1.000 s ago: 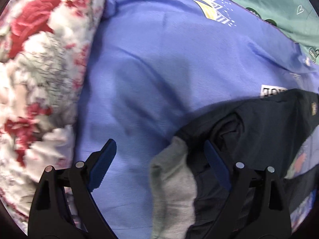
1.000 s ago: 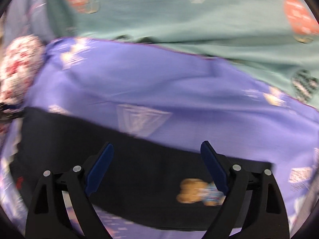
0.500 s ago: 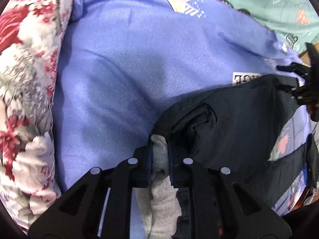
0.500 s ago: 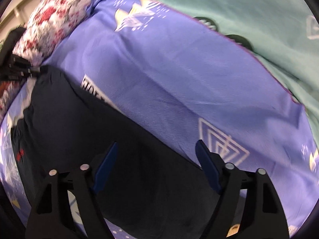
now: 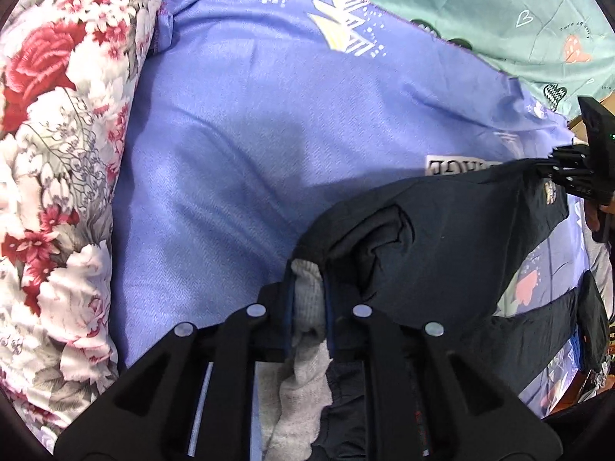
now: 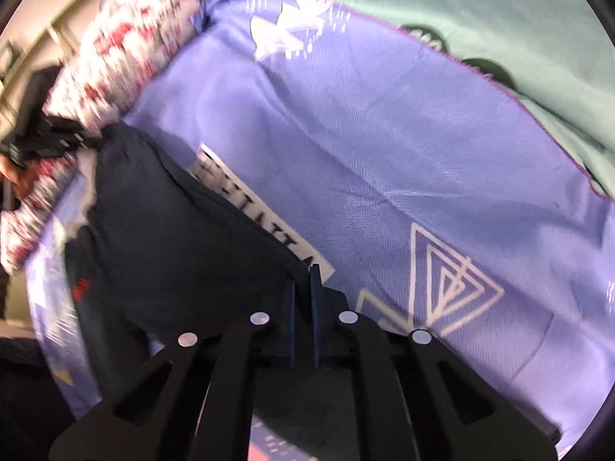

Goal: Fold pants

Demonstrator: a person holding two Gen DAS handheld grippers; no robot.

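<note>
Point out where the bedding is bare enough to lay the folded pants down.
Bare purple sheet lies between the floral pillow and the dark pants, up to the green sheet. Near the left gripper and right gripper, the pants crowd it.

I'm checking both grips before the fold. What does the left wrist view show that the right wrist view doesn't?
Only the left wrist view: the left gripper shut on the pants' grey lining. Only the right wrist view: the right gripper shut on the dark pants edge, a white triangle print. Both: the pants stretched between grippers, the purple sheet and floral pillow.
</note>
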